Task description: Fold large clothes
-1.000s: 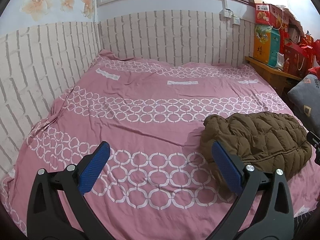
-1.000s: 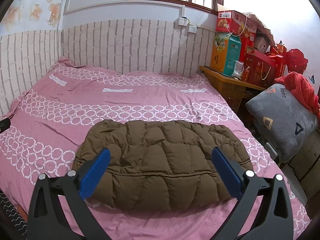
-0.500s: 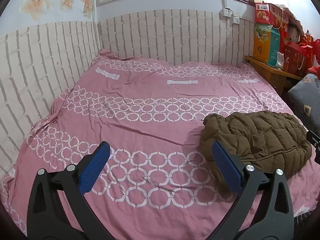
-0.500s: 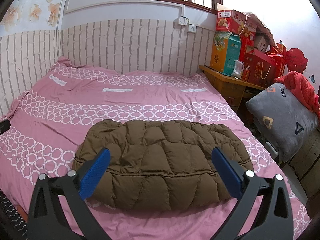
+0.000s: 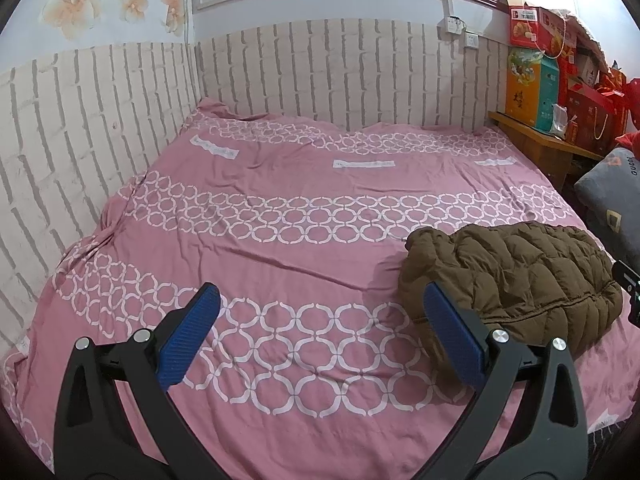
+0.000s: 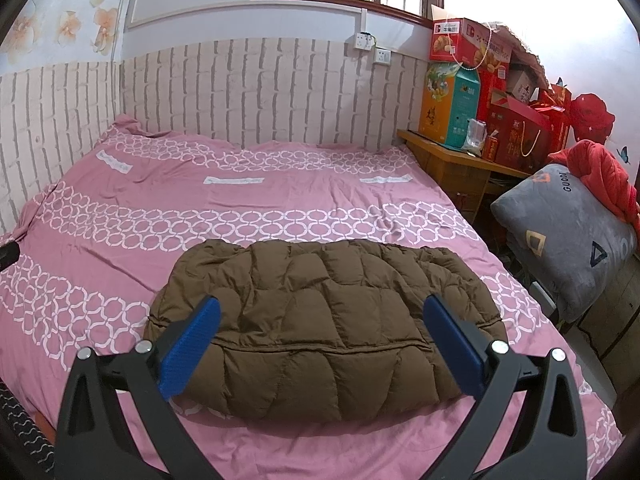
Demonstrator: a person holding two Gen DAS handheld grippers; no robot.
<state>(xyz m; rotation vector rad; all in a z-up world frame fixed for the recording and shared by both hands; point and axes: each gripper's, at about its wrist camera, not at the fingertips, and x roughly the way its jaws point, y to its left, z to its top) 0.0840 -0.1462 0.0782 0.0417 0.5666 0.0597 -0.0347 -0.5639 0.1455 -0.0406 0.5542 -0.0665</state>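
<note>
A brown quilted puffer jacket (image 6: pixel 320 316) lies folded into a compact bundle on the pink bed (image 6: pixel 248 208), near the front edge. My right gripper (image 6: pixel 320 340) hovers open just in front of and above it, blue pads wide apart, holding nothing. In the left wrist view the same jacket (image 5: pixel 516 276) sits at the right of the bed (image 5: pixel 280 208). My left gripper (image 5: pixel 320 340) is open over bare sheet to the jacket's left, its right finger (image 5: pixel 452 336) overlapping the jacket's edge in the image.
Brick-pattern walls (image 5: pixel 80 152) bound the bed at the left and back. A wooden side table (image 6: pixel 452 160) stacked with red and orange gift boxes (image 6: pixel 472 92) stands at the right. A grey cushion (image 6: pixel 568 236) with a red cloth (image 6: pixel 600 176) sits beside the bed.
</note>
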